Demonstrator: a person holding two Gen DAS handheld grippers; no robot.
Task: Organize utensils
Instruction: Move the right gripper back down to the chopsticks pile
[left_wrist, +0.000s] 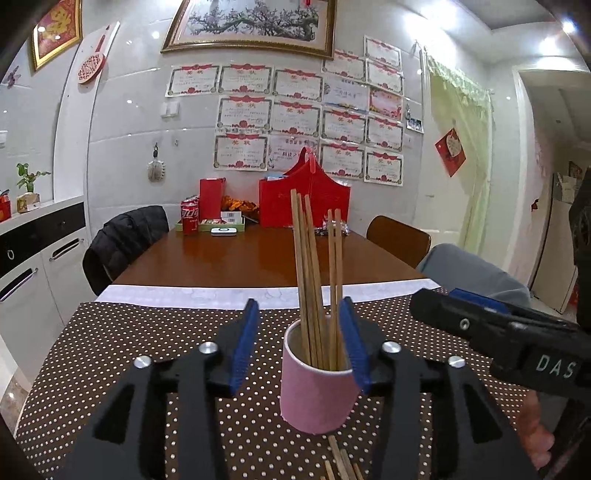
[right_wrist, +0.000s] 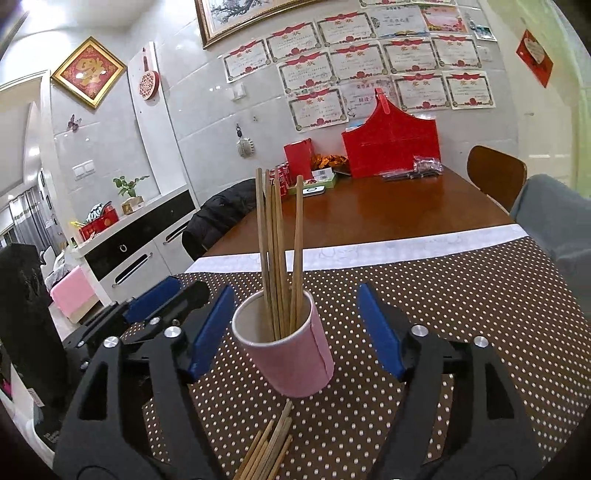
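Standing upright on the brown polka-dot placemat (left_wrist: 122, 332), a pink paper cup (left_wrist: 314, 395) holds a bundle of wooden chopsticks (left_wrist: 308, 280), their tops fanned apart above the rim.

Left wrist view: the left gripper (left_wrist: 297, 343) has its blue pads spread. The cup sits between them; the right-hand pad (left_wrist: 354, 347) overlaps the cup's rim, contact uncertain, while the other pad stands clear. The right gripper (left_wrist: 465, 314) enters from the right edge, with part of a person's hand (left_wrist: 535, 432) beneath it (seen in this view only). A few loose chopstick ends (left_wrist: 341, 461) lie on the mat just below the cup.

Right wrist view: the right gripper (right_wrist: 295, 332) is released, both pads apart from the cup (right_wrist: 288, 350), which stands between them. Here the loose chopsticks (right_wrist: 269, 446) show more fully as a bundle lying flat on the mat, its far end just beside the cup's base. The left gripper (right_wrist: 162, 299) shows at the left.

Further back, the wooden table (right_wrist: 388, 210) carries a red gift bag (right_wrist: 391, 147) and soda cans (left_wrist: 189, 218); certificates (left_wrist: 284, 122) cover the wall. A white sideboard (right_wrist: 140, 236) with a potted plant (right_wrist: 129, 188) shows best in the right wrist view.
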